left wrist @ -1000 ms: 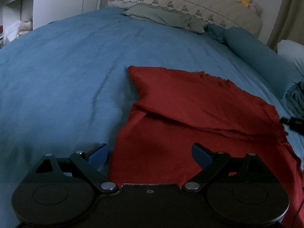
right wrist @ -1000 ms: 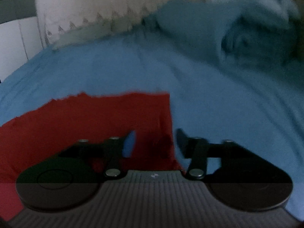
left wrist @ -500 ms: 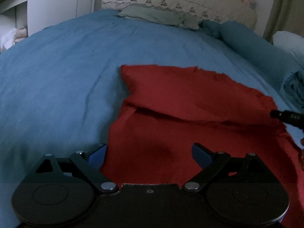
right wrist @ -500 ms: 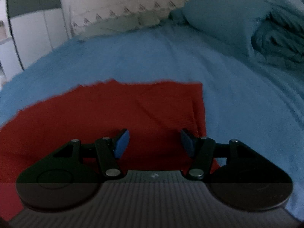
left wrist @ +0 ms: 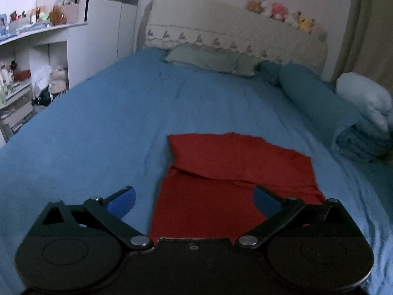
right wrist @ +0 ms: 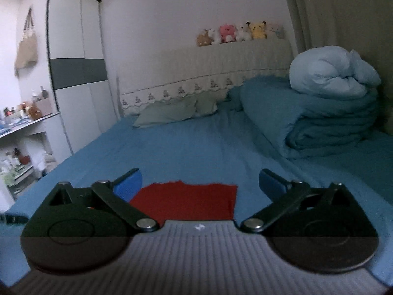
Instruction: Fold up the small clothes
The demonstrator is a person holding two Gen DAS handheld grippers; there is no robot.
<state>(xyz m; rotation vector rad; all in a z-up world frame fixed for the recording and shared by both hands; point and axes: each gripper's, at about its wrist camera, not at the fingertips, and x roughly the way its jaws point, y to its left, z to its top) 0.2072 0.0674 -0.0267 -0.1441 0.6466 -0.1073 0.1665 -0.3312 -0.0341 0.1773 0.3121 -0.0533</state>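
**Red cloth folded on the bed, both grippers empty**

So the small red fabric garment [left wrist: 235,179] is lying flat on the blue bed sheet [left wrist: 98,127], with its far part folded over the near part so there's a visible crease line running across it; in the right wrist view only a strip of the same red cloth [right wrist: 186,200] shows above the gripper body. The left gripper [left wrist: 194,200] hangs above the near edge of the cloth with its blue-padded fingers [left wrist: 122,200] spread wide, nothing between them; the right gripper [right wrist: 200,184] is also spread wide and empty, raised over the bed, apart from the cloth.

Background stuff: a pale green pillow [left wrist: 208,59] up by the cream quilted headboard [left wrist: 245,34]; a row of plush toys [right wrist: 235,33] sitting on top of it; a rolled teal duvet [right wrist: 319,123] on the right side with a light blue bundle [right wrist: 331,73] stacked on it; a white-and-grey wardrobe [right wrist: 76,73] off to the left.
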